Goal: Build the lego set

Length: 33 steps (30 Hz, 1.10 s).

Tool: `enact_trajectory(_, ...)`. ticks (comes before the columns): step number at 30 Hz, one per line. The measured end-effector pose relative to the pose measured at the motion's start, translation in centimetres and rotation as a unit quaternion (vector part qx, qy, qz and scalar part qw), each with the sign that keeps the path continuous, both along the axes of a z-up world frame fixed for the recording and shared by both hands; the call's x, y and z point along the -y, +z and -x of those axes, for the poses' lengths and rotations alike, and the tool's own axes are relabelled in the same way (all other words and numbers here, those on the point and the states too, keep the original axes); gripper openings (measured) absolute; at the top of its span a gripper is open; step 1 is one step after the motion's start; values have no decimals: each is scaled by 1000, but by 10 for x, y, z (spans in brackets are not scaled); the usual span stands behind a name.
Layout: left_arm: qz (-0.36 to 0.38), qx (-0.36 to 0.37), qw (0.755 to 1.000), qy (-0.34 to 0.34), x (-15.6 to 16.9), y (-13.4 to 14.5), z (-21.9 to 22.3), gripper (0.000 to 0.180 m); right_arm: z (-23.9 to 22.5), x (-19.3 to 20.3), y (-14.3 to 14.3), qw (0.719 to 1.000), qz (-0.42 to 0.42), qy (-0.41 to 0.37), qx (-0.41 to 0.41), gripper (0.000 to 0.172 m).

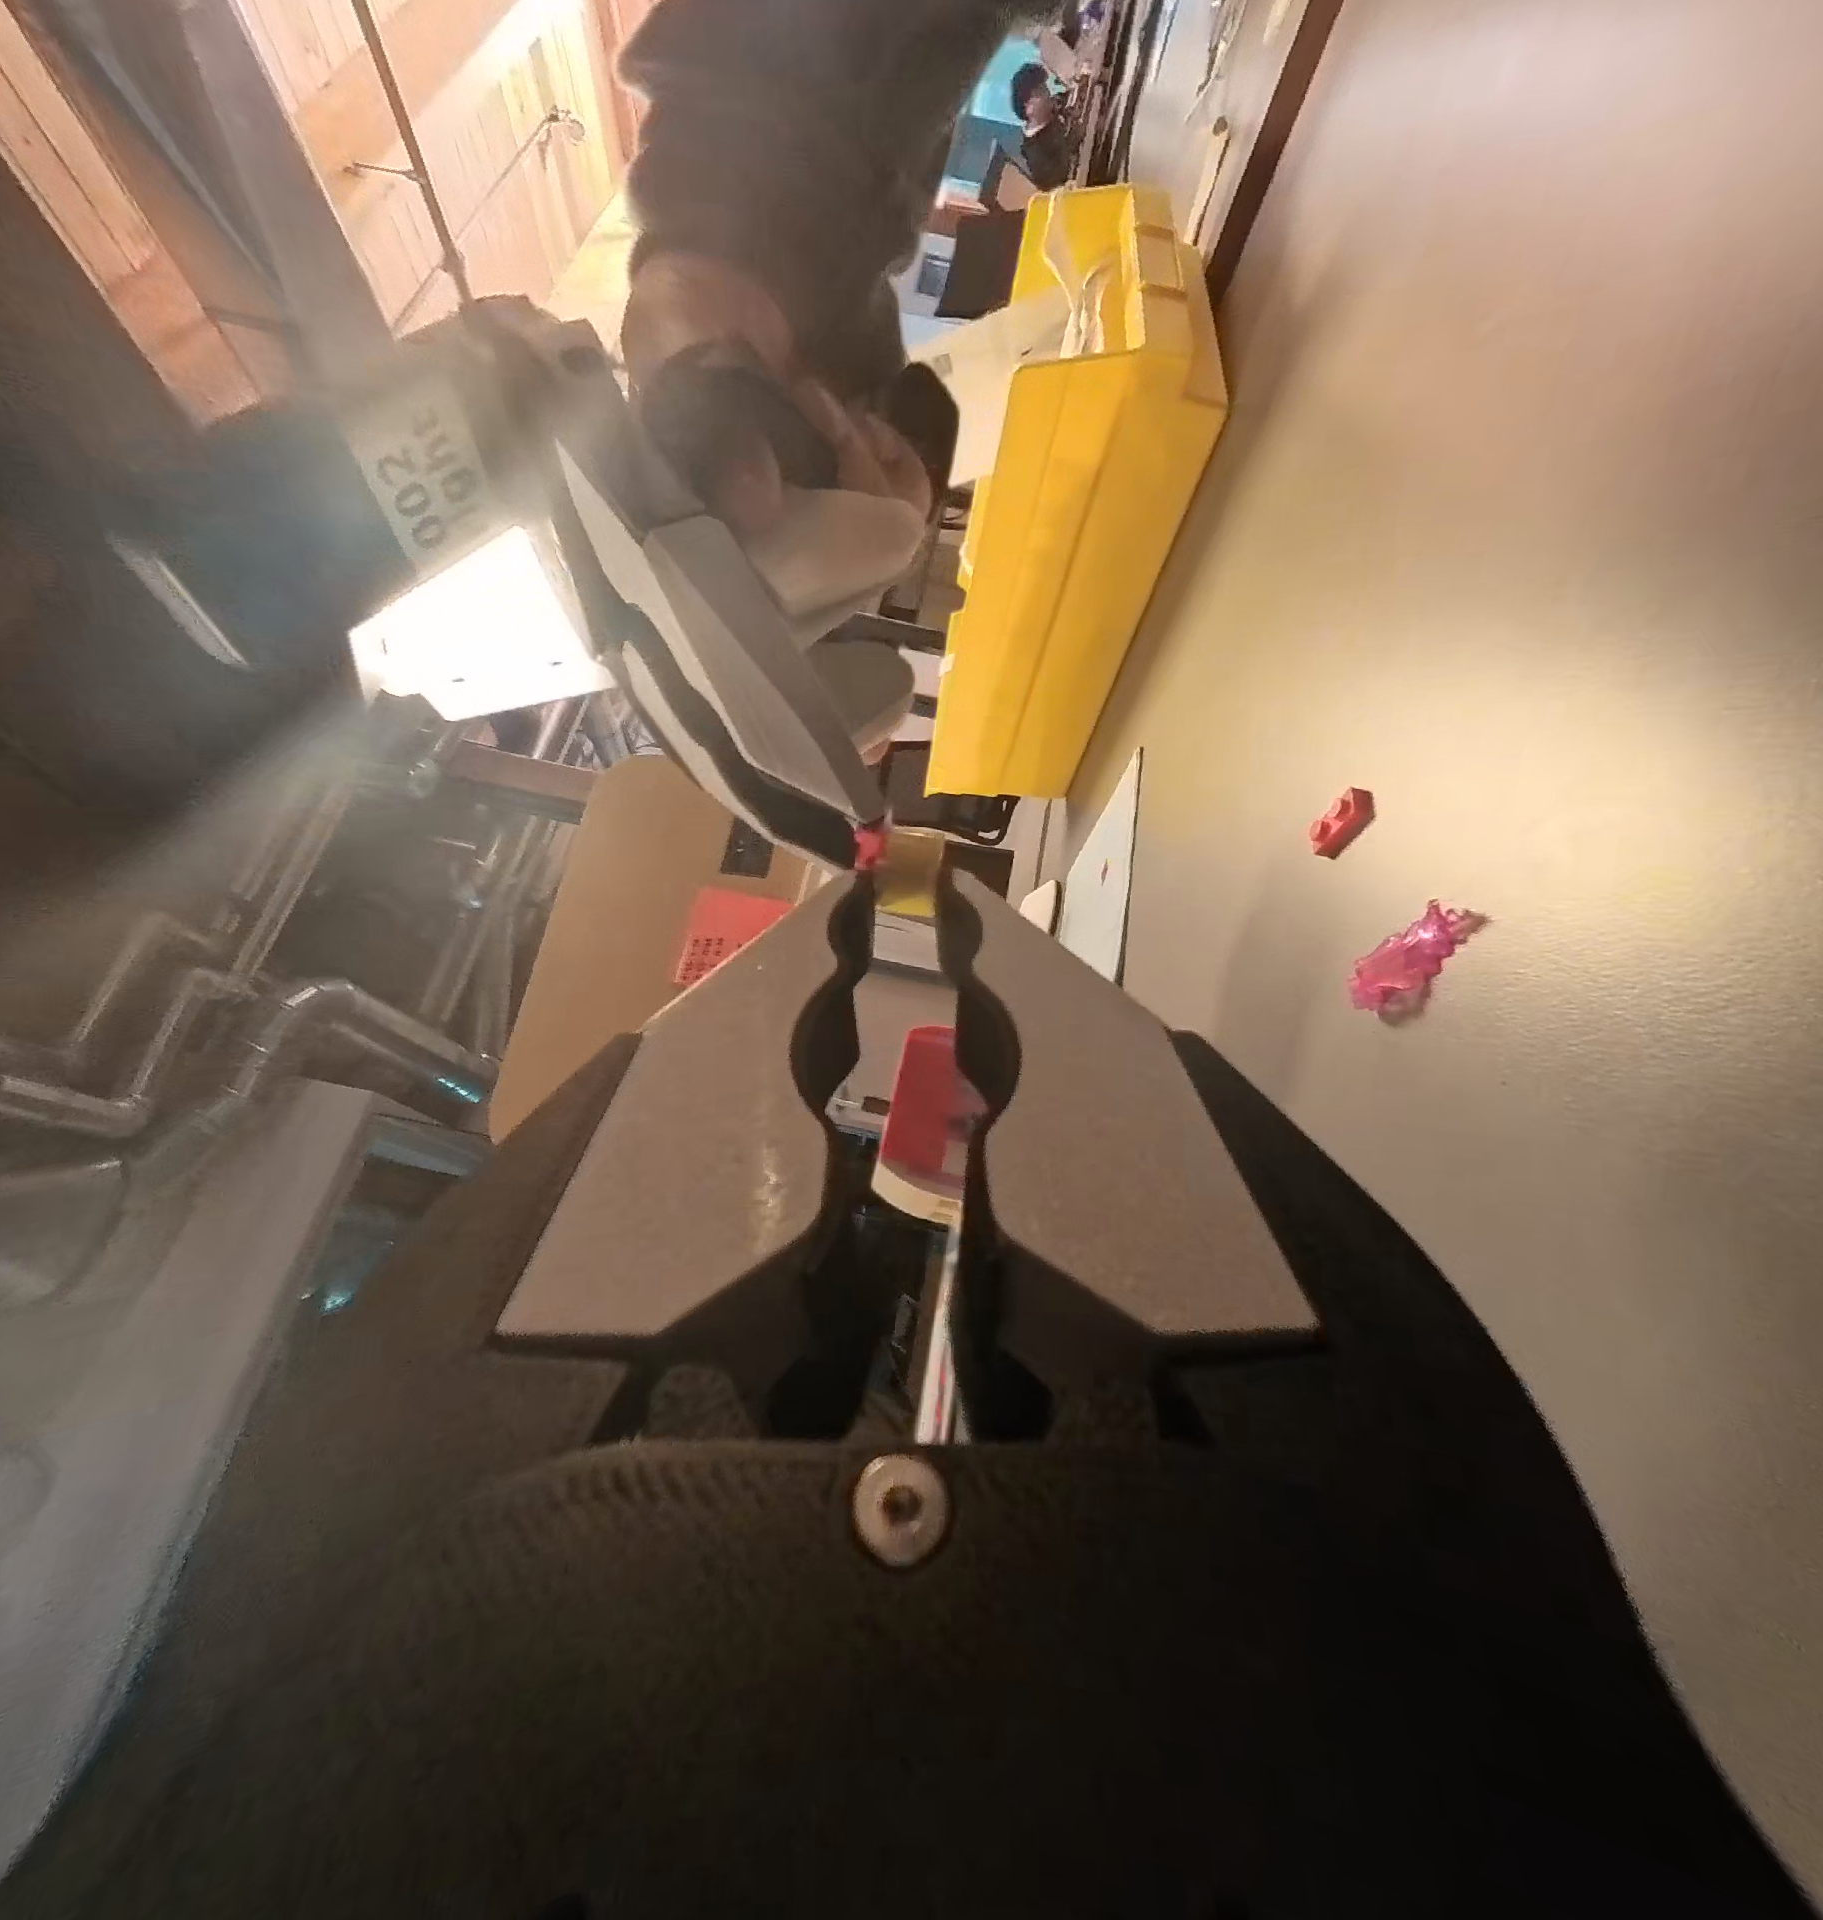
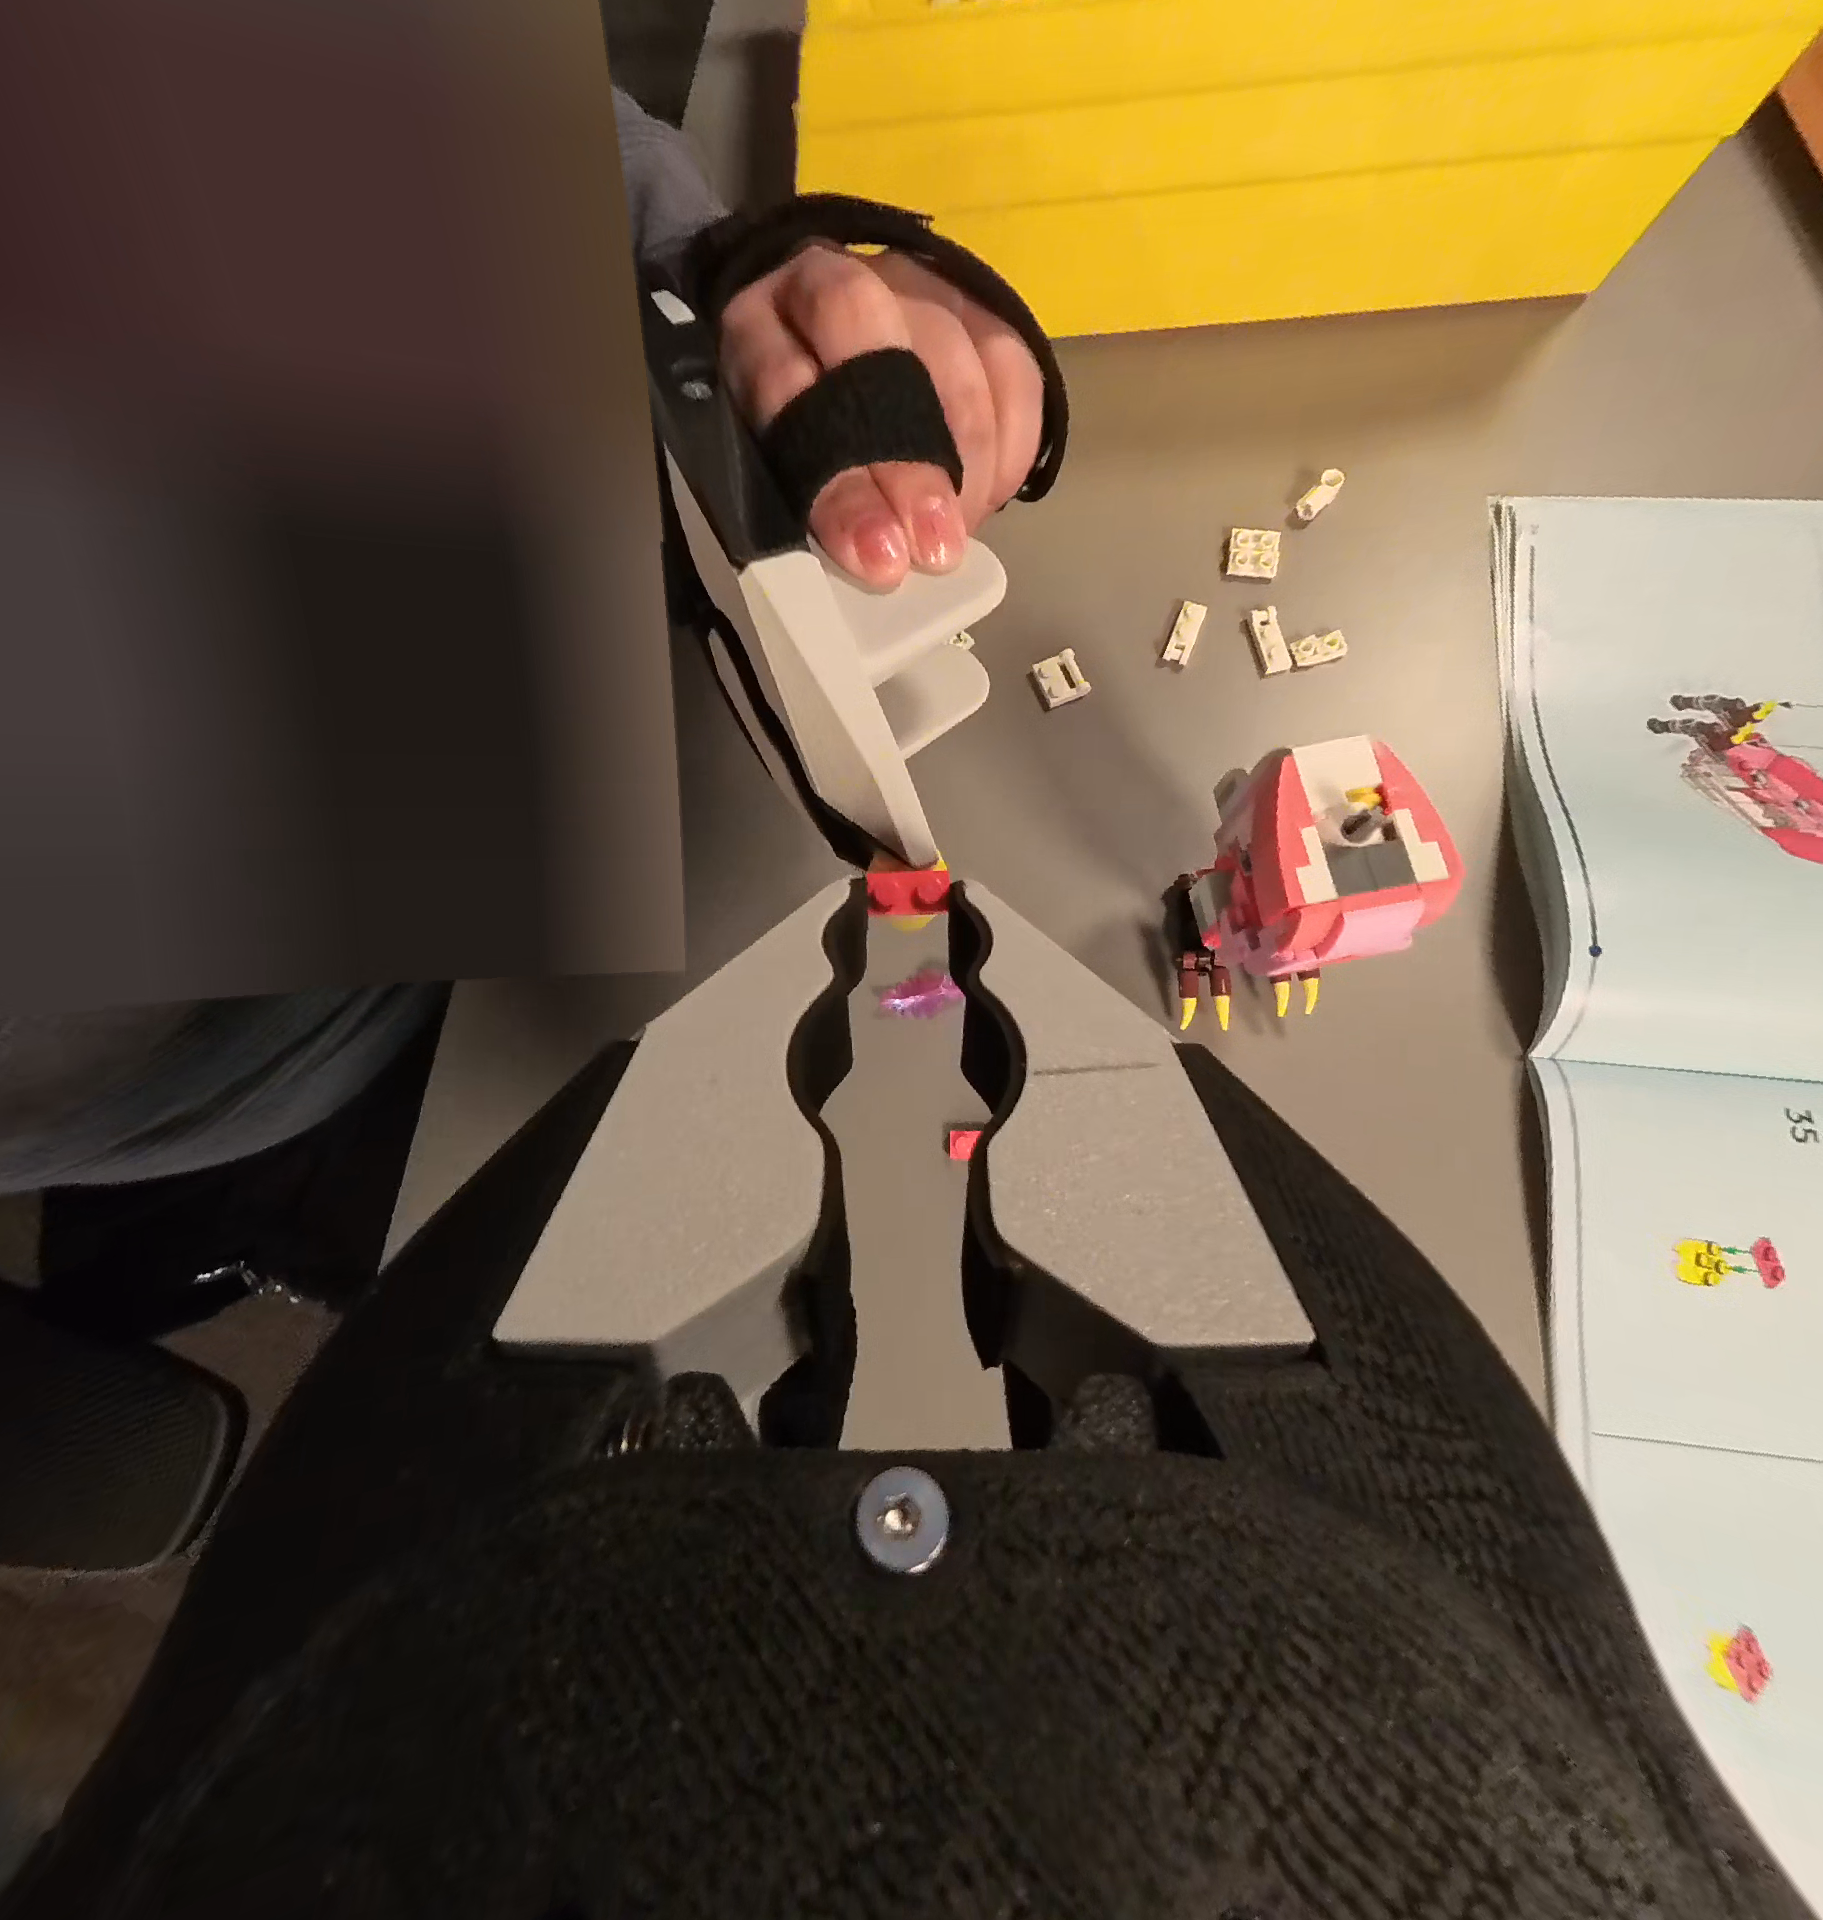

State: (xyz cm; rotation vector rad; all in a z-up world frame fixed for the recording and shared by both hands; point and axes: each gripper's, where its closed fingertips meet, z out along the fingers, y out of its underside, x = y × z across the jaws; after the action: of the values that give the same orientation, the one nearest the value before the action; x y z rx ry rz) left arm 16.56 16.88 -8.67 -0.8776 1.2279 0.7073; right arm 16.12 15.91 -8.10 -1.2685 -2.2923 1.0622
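My right fingers (image 2: 908,902) are closed on a small red two-stud brick (image 2: 908,894), one tip pressed against each end, with a yellow piece (image 2: 909,918) stuck to it. My left fingers (image 1: 899,883) stand only a little apart, around that yellow piece (image 1: 905,868) as far as I can judge, but I cannot tell whether the tips press on it. The two pairs of fingers meet tip to tip in the air above the bench (image 2: 1146,436).

The bench is a plain grey-beige surface. Below my fingers lie a translucent pink piece (image 2: 919,995) and another red brick (image 1: 1341,821). Farther across it stands a pink, red and white brick model with yellow claws (image 2: 1333,862), and beyond that a scatter of small white pieces (image 2: 1255,613). An open instruction booklet (image 2: 1696,1039) lies along one edge, and a yellow bin (image 2: 1250,156) sits along the far edge.

Beyond the bench the room shows cardboard boxes (image 1: 616,914), metal pipes (image 1: 211,1049), a wood-plank ceiling (image 1: 450,156) and a bright lamp (image 1: 471,634).
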Motion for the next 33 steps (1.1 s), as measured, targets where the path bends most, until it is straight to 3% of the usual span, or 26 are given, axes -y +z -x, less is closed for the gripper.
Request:
enact_trajectory(24, -27, 24, 999, -12, 9, 14, -4, 10, 4, 9, 15, 999, -25, 19, -14, 15)
enact_trajectory(33, 36, 4, 999, 28, -12, -10, 5, 10, 8, -26, 1, 996, -32, -64, -48, 16)
